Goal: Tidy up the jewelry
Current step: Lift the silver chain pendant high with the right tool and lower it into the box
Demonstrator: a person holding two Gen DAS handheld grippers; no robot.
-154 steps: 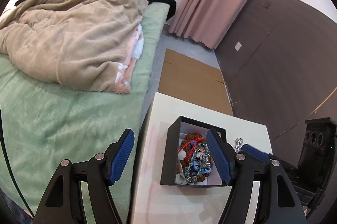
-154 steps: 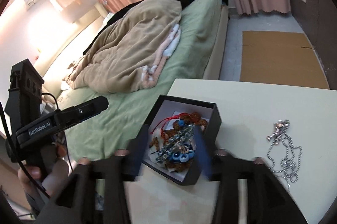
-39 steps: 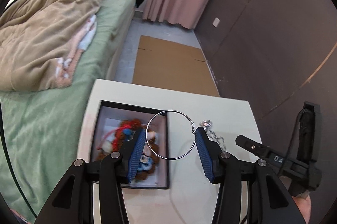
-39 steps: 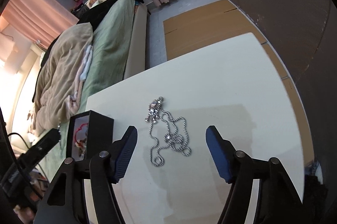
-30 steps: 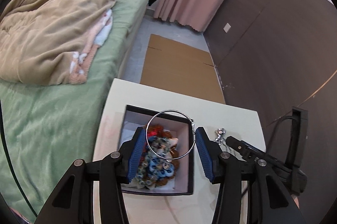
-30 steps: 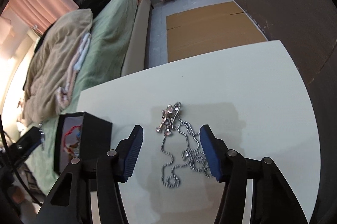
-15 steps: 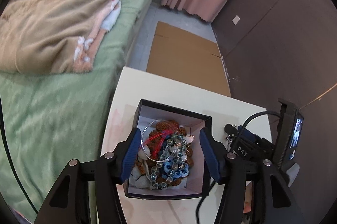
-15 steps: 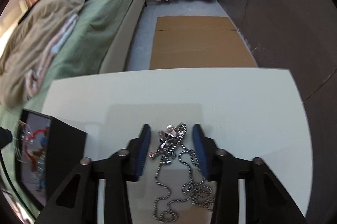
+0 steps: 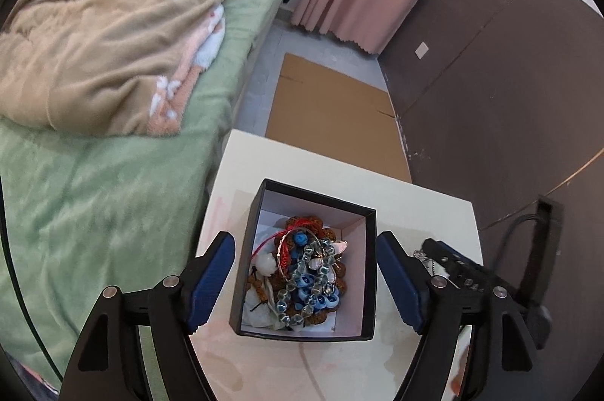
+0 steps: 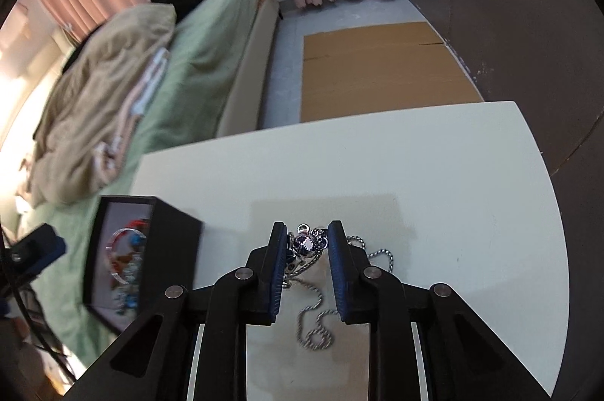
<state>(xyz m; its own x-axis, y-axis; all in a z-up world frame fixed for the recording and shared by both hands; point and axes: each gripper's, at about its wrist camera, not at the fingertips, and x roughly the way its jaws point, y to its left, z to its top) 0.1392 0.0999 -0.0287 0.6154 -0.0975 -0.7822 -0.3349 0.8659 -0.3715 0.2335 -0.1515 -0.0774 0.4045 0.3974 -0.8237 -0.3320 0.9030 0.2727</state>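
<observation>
**One claw closing on the necklace, the other spread over the jewelry box**

The right claw has just been narrowing around the pendant of a silver necklace lying on the white counter; whether its pads press yet is unclear. The left claw, just widened and empty, hovers spread over the black box, where a thin hoop rests on the beads. The box sits near the bed-side edge; bare counter lies beyond the necklace.
</observation>
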